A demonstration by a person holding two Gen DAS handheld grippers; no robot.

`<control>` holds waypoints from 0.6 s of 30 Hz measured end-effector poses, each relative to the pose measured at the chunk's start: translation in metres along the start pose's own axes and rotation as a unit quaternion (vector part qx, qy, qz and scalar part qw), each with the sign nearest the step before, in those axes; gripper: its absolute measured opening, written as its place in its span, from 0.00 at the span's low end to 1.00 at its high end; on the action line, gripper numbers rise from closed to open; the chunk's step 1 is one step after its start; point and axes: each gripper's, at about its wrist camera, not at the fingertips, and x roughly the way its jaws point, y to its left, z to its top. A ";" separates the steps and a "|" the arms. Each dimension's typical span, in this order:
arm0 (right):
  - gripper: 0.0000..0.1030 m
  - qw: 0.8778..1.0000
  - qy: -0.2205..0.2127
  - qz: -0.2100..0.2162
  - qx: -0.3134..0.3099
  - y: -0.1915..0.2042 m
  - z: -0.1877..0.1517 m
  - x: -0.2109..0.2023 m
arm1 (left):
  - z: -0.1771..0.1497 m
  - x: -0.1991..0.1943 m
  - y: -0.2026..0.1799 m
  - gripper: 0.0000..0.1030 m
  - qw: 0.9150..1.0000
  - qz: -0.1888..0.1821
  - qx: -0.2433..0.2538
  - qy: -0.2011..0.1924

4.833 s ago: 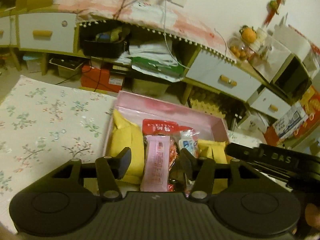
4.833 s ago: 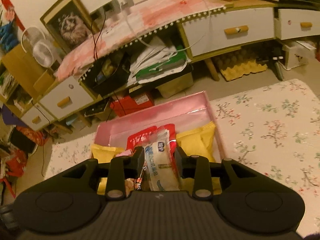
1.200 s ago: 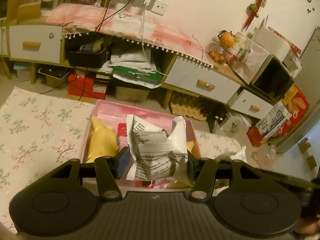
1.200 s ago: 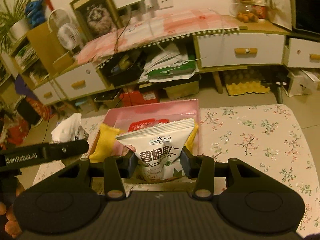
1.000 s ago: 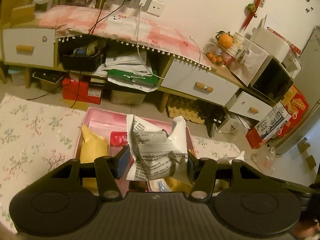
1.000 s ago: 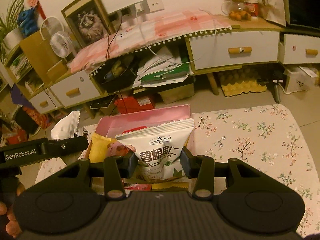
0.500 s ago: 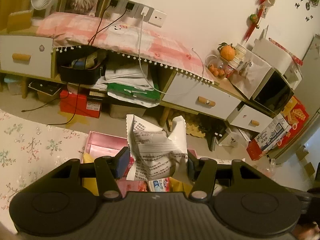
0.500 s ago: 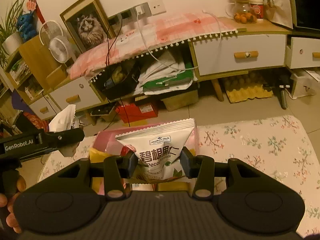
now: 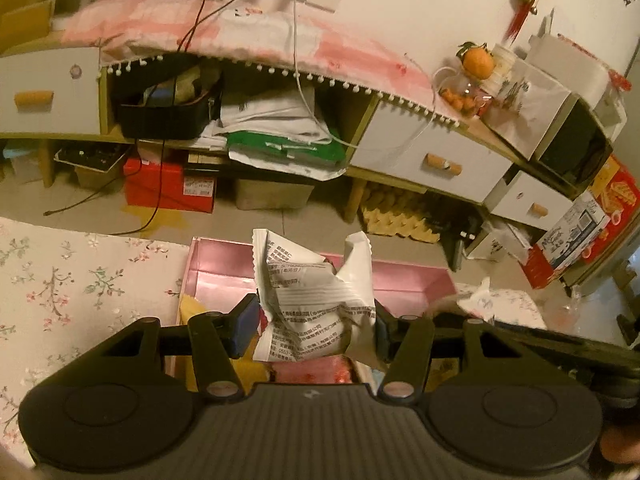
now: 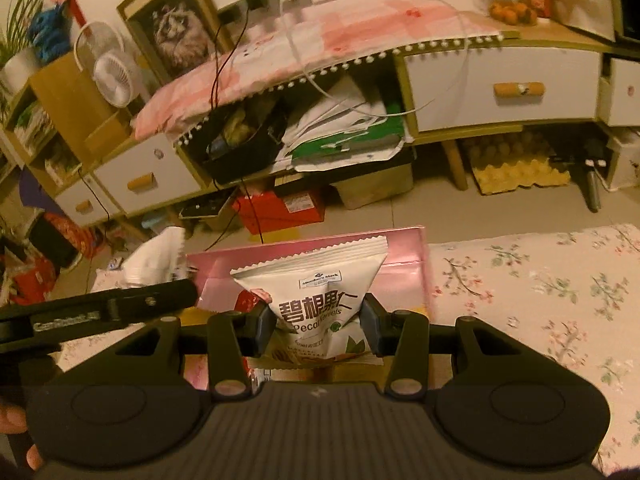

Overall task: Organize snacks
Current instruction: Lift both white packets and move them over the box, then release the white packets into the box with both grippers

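A floral cloth [image 10: 540,280] covers the near surface; beyond it a long cabinet [image 10: 500,84] with white drawers stands along the far wall, a pink cloth [image 10: 320,36] draped on top; a fan [image 10: 114,74] and a framed cat picture [image 10: 172,32] sit far left; an orange [image 9: 478,62] far right; a red box [image 9: 168,188] and egg trays [image 10: 520,172] lie beneath.

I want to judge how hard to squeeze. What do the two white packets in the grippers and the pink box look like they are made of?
Crumpled white packet in the left gripper: thin plastic film, likely; it shows sharp creases and a zigzag-cut edge.
Pecan packet in the right gripper: smoother printed film, puffed, serrated top seal.
Pink box: probably coated cardboard; straight thin walls, faint sheen.
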 end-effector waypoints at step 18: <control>0.48 0.997 -0.013 -0.023 0.068 -0.014 0.011 -0.035 | 0.009 -0.045 0.003 0.76 0.999 0.038 0.005 0.014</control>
